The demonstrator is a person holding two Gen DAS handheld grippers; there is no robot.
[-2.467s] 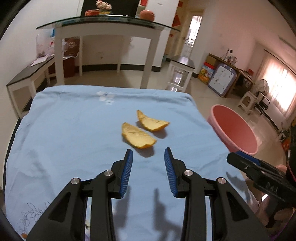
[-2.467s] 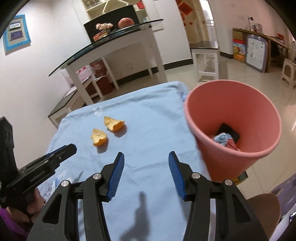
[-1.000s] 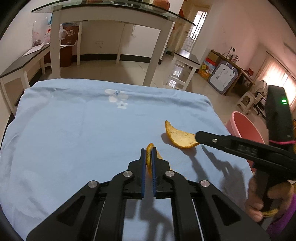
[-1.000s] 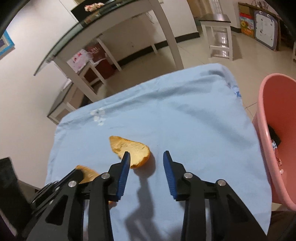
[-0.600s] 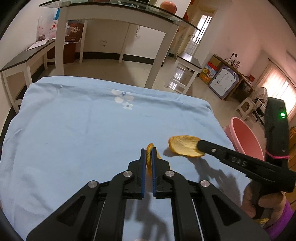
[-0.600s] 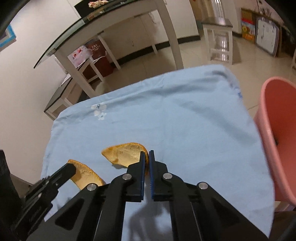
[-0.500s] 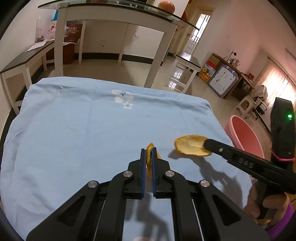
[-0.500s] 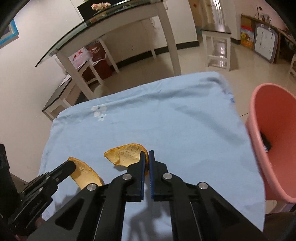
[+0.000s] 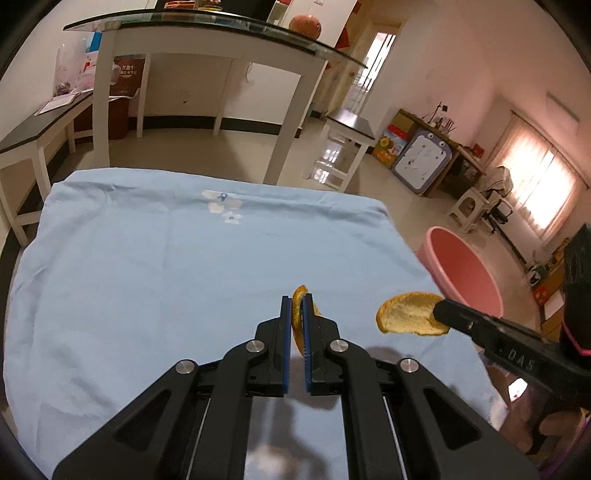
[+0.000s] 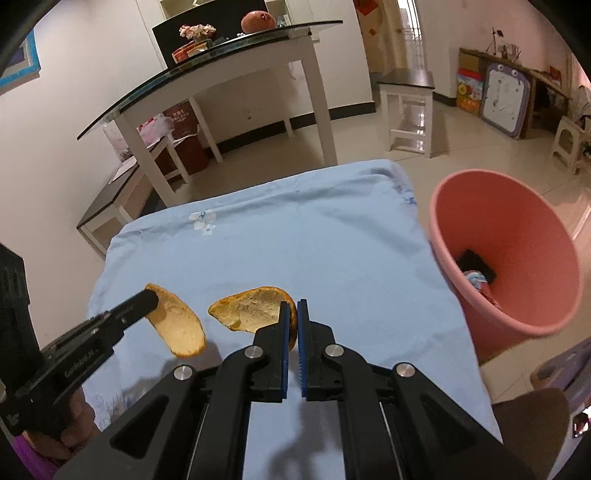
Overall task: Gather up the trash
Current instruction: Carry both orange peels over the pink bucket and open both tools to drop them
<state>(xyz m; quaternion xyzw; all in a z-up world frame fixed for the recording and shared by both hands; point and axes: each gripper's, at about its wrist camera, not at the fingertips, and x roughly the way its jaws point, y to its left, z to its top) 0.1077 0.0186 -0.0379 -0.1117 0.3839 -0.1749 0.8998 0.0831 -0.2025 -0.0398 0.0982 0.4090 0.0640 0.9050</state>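
Now both claws were loaded. Left gripper (image 9: 296,319) was clamped on one orange peel (image 9: 297,314), held edge-on between the blue pads (image 9: 285,332), the peel standing out past the fingertips toward 12 o'clock. Right gripper (image 10: 293,325) was clamped on the second peel (image 10: 251,308); this piece lay flatter, pale inside facing up, sticking out toward 10 o'clock from the tips. Both peels were lifted clear of the blue cloth (image 9: 147,277) — shadows showed on the fabric beneath them.

Seen from the left wrist, the right gripper entered from 3 o'clock with its peel (image 9: 410,314) out front, just beside the left gripper's fingers. Seen from the right wrist, the left gripper came in from 8 o'clock, its peel (image 10: 177,325) hanging near the other one but apart from it.

Pink bin (image 10: 517,236) stood on the floor off the cloth's edge, at 3 o'clock in the right wrist view, mouth open, a dark object and some crumpled trash at its bottom. In the left wrist view the same bin (image 9: 461,273) sat at about 2 o'clock.

A hand (image 10: 70,424) gripped the left tool's handle at 8 o'clock. Glass-topped table (image 9: 207,22) stood at 12 o'clock beyond the cloth.
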